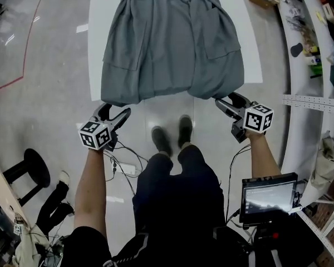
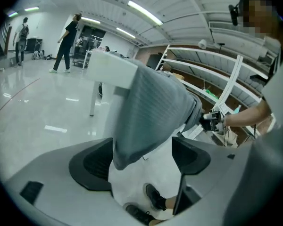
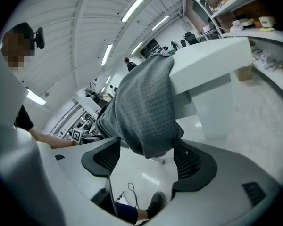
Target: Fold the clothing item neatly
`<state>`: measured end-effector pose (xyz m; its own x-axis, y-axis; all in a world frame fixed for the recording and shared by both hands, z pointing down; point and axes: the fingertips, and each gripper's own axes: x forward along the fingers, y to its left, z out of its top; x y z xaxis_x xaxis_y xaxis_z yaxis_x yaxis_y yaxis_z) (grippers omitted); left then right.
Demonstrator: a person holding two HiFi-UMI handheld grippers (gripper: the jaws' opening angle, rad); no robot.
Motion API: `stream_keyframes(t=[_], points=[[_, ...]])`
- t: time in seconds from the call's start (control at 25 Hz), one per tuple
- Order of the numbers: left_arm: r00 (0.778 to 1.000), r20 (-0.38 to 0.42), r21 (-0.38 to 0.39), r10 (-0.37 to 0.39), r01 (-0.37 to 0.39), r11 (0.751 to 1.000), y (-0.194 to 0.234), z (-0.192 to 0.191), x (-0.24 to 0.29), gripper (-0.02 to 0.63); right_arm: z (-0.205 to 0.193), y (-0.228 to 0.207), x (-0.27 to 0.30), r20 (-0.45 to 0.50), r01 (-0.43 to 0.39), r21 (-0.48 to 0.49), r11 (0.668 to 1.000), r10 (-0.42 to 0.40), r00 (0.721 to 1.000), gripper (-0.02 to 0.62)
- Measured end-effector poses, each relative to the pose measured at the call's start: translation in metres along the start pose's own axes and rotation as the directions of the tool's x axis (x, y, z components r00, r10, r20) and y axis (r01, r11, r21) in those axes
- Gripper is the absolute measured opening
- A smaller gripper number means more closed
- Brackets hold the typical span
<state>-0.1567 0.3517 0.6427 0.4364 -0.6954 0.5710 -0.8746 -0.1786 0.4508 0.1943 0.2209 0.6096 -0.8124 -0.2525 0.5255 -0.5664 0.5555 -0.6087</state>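
A grey robe-like garment [image 1: 172, 43] lies spread on the white table [image 1: 97, 38], its lower hem hanging over the near edge. My left gripper [image 1: 117, 114] sits just below the hem's left corner, my right gripper [image 1: 225, 102] below its right corner. In the left gripper view the hanging cloth [image 2: 151, 112] drops between the wide-apart jaws of the left gripper [image 2: 144, 161], close to the left pad [image 2: 96, 164], not pinched. In the right gripper view the hem [image 3: 144, 112] hangs between the spread jaws of the right gripper [image 3: 146, 159], with neither pad pressing on it.
The person's shoes [image 1: 172, 135] stand on the glossy floor in front of the table. A black stool [image 1: 36, 168] is at the left, a monitor on a stand [image 1: 267, 199] at the lower right, cluttered shelves [image 1: 317, 38] along the right. People [image 2: 66, 41] stand far off.
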Motion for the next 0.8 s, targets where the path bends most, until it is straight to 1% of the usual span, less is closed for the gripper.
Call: stream_keyframes(t=[0.08, 0.16, 0.24, 0.28, 0.32, 0.36, 0.4, 0.48, 0.52, 0.64, 0.8], points=[[1.000, 0.003, 0.011, -0.018, 0.018, 1.000, 0.000, -0.005, 0.009, 0.370, 0.001, -0.002, 0.005, 0.011, -0.013, -0.019, 1.000, 0.013, 1.000, 0.331], [0.999, 0.011, 0.032, -0.032, 0.031, 0.999, -0.001, -0.008, 0.016, 0.368, 0.002, -0.001, 0.008, 0.027, -0.042, -0.021, 0.999, 0.042, 0.999, 0.331], [0.999, 0.032, 0.052, -0.031, 0.029, 0.998, -0.002, -0.008, 0.021, 0.368, 0.002, -0.001, 0.008, 0.044, -0.061, -0.019, 0.998, 0.062, 0.997, 0.317], [0.998, 0.053, 0.057, -0.024, 0.021, 0.998, -0.003, -0.006, 0.023, 0.367, 0.004, -0.001, 0.007, 0.057, -0.057, -0.019, 0.998, 0.058, 0.997, 0.237], [0.997, 0.075, 0.061, -0.018, 0.013, 0.998, -0.004, -0.003, 0.024, 0.317, 0.006, -0.002, 0.004, 0.074, -0.048, -0.021, 0.999, 0.050, 0.996, 0.106], [0.996, 0.091, 0.067, -0.016, 0.010, 0.998, -0.006, 0.000, 0.024, 0.270, 0.008, -0.003, 0.001, 0.088, -0.039, -0.023, 0.999, 0.041, 0.995, 0.085], [0.995, 0.100, 0.076, -0.016, 0.009, 0.997, -0.009, 0.001, 0.024, 0.227, 0.009, -0.002, 0.000, 0.095, -0.035, -0.026, 0.999, 0.037, 0.995, 0.039], [0.995, 0.102, 0.091, -0.006, -0.003, 0.996, -0.014, 0.002, 0.022, 0.052, 0.010, 0.002, 0.000, 0.093, -0.039, -0.026, 0.999, 0.041, 0.995, 0.025], [0.995, 0.099, 0.087, -0.004, -0.005, 0.996, -0.017, 0.002, 0.020, 0.025, 0.010, 0.005, -0.002, 0.092, -0.042, -0.024, 0.999, 0.044, 0.995, 0.023], [0.997, 0.075, 0.063, -0.028, 0.023, 0.998, -0.032, 0.000, 0.009, 0.021, 0.012, 0.020, -0.013, 0.085, -0.053, -0.029, 0.998, 0.055, 0.995, 0.021], [0.996, 0.036, 0.091, -0.081, 0.077, 0.993, -0.067, 0.008, -0.021, 0.018, 0.023, 0.054, -0.030, 0.047, -0.077, -0.055, 0.995, 0.080, 0.996, 0.020]])
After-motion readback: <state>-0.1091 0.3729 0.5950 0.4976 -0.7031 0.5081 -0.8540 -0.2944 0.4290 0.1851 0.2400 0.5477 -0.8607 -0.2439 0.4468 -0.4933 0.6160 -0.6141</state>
